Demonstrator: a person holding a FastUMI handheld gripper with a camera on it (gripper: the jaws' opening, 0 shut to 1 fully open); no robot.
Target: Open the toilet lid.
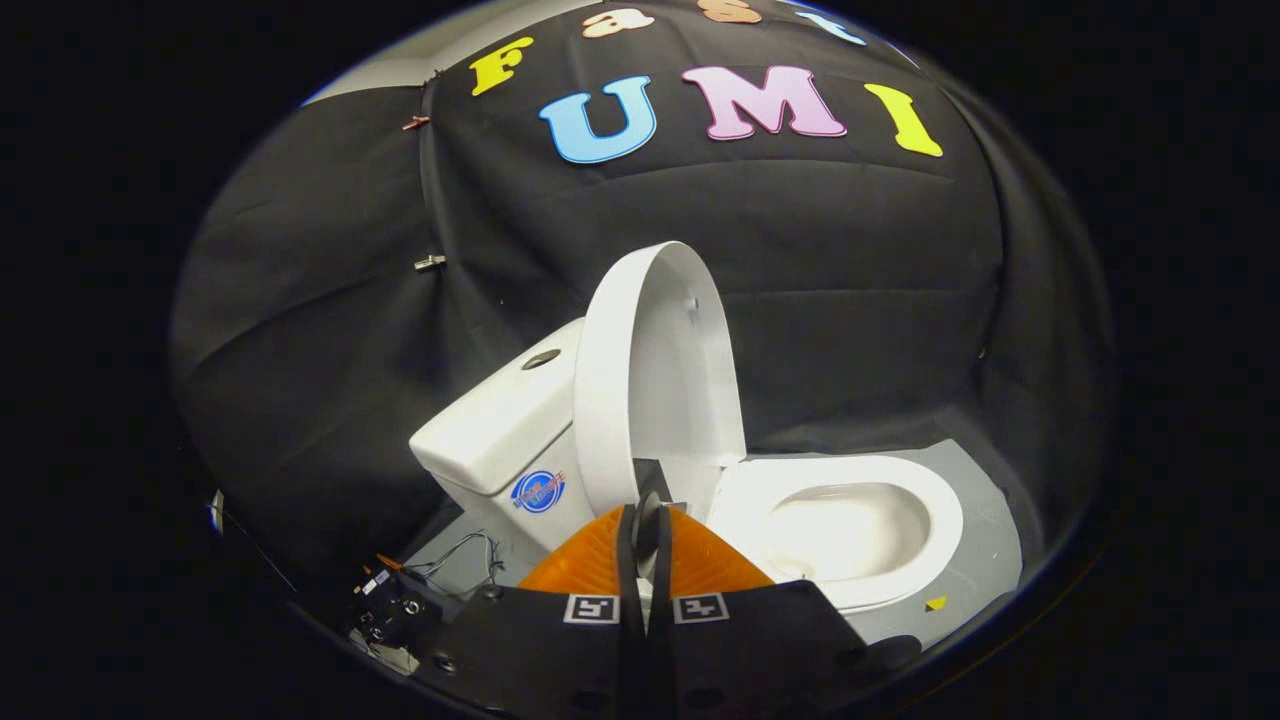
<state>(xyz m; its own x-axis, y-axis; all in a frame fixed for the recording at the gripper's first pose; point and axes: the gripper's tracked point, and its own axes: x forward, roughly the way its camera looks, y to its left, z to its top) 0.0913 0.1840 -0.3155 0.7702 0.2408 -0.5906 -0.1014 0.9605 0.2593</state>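
Toilet lid (655, 380) upright against tank (500, 430); claw (646, 520) closed, gripping nothing.

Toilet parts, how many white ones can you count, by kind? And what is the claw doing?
Lid, raised upright: 1
Tank: 1
Seat around the bowl: 1
Total: 3
The claw is closed, fingers together, right at the lid's lower edge.

Glossy smooth white ceramic toilet (850, 520), glossy plastic lid (655, 370), matt creased black cloth wall (850, 250)
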